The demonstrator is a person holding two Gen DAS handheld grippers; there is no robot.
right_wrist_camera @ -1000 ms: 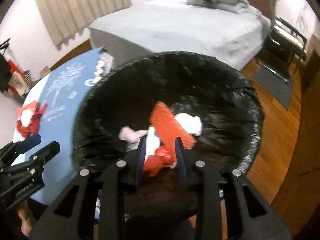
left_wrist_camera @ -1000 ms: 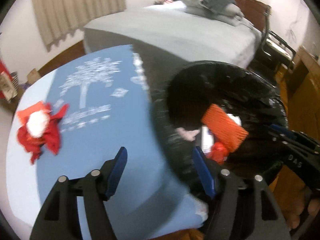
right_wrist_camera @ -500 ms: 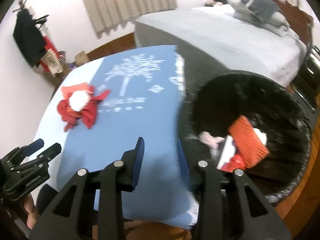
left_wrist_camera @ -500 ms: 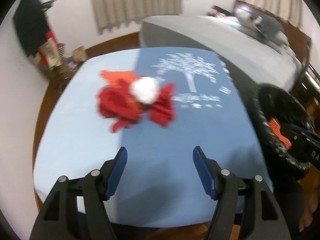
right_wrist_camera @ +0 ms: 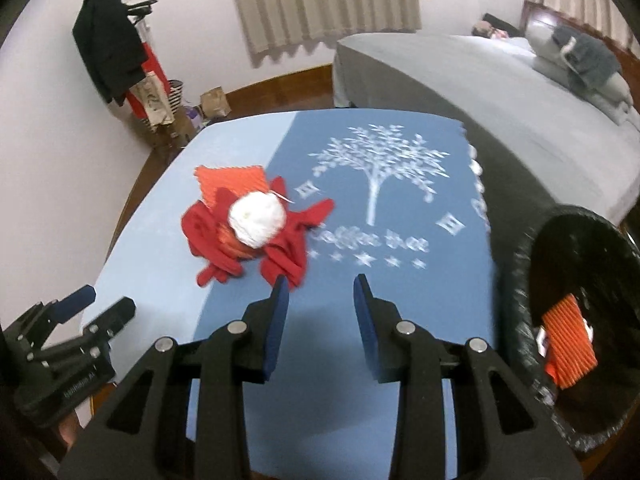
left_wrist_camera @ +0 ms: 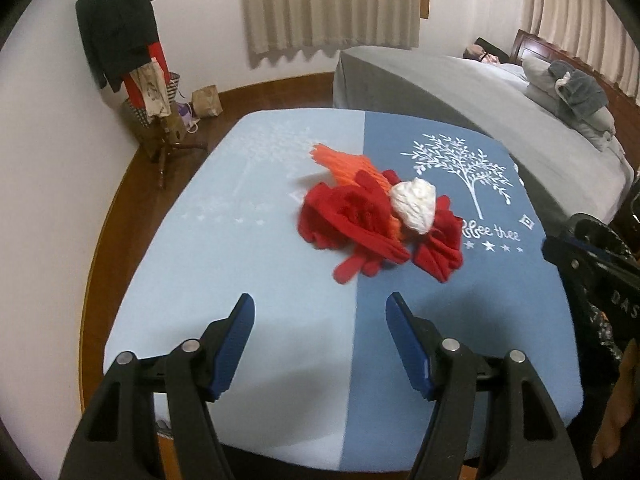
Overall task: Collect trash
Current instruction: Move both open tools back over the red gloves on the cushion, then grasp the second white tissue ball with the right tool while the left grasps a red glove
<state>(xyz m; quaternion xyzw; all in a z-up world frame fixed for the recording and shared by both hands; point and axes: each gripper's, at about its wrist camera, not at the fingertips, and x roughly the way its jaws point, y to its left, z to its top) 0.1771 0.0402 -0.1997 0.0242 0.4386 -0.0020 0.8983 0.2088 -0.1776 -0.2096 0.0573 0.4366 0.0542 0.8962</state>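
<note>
Above the blue table [left_wrist_camera: 248, 304], both grippers tilt downward, jaws apart, empty

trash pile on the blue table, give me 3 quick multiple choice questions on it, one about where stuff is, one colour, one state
1. Where does the crumpled white wad lie?
A. on top of the red scraps
B. inside the bin
C. on the floor

2. What colour is the ridged piece inside the black-lined bin?
A. green
B. orange
C. white

3. How does the left gripper stand?
A. shut on the white wad
B. open and empty, short of the pile
C. shut on a red scrap

Answers:
1. A, the wad rests on the red scraps in the middle of the table.
2. B, the ridged piece in the bin shows bright orange.
3. B, its blue pads stand wide apart with only tablecloth between them.
</note>
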